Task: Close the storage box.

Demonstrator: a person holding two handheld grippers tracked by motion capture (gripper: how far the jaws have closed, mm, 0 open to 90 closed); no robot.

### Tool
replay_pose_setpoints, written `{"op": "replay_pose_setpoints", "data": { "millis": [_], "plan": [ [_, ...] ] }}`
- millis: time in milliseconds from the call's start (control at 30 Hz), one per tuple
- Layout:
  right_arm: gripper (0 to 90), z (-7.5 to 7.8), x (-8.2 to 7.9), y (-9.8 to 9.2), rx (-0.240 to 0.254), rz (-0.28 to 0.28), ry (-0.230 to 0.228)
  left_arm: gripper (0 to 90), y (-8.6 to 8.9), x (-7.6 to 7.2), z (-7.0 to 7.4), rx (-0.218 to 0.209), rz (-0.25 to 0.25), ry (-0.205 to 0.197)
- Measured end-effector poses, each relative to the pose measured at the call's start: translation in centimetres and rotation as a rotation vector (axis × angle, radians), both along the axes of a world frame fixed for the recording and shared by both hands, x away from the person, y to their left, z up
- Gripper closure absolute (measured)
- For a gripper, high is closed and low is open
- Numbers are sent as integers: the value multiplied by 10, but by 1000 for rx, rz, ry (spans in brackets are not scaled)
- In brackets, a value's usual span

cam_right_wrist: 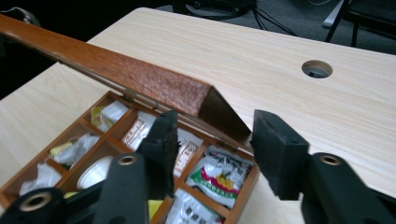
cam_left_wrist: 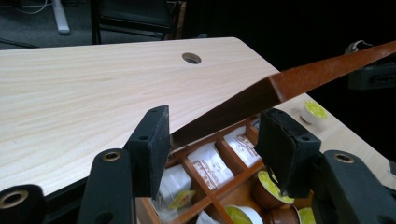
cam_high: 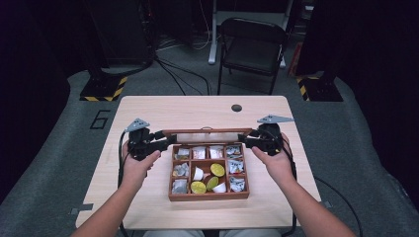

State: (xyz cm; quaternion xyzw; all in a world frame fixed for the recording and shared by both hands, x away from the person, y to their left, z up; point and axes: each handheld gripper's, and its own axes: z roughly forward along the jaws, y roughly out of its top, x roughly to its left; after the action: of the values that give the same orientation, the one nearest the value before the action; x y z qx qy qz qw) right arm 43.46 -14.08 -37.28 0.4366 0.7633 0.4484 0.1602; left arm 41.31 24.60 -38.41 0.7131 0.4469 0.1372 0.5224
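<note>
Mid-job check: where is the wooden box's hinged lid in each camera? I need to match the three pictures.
High view: the lid is a thin brown strip along the box's far edge, between the two grippers.
Left gripper view: the lid slants from centre up to the right edge, above the compartments.
Right gripper view: the lid runs from the upper left down to its corner at centre.
Shared landmark: the round hole in the table.

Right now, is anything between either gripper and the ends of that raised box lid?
Nothing visible. The left gripper and right gripper each have open jaws straddling an end of the lid, with the packets and pods lower, inside the wooden box.
</note>
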Motion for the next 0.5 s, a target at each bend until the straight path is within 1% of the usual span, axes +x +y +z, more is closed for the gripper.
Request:
{"op": "replay_pose_setpoints", "data": {
  "millis": [67,133,167,233,333,367,433,500],
  "plan": [
    [552,1,-6,-3,-8,12,-9,452,0,-5,-1,3,-8,-4],
    [554,1,-13,-5,-8,20,-15,454,1,-11,-3,7,-17,-10],
    [554,0,-16,-6,-5,23,-16,454,1,-14,-5,7,-20,-17],
    [549,-1,-23,-8,12,31,-20,453,2,-20,-8,11,-30,-18],
    [543,-5,-33,-10,25,41,-24,448,4,-29,-16,-3,-39,-13],
    [538,-8,-37,-10,23,46,-28,446,4,-32,-19,-7,-41,-8],
    [537,-12,-44,-10,14,51,-30,447,5,-38,-23,6,-52,-14],
    [540,-17,-51,-10,-7,60,-40,450,3,-46,-28,23,-58,-17]
  ]
}}
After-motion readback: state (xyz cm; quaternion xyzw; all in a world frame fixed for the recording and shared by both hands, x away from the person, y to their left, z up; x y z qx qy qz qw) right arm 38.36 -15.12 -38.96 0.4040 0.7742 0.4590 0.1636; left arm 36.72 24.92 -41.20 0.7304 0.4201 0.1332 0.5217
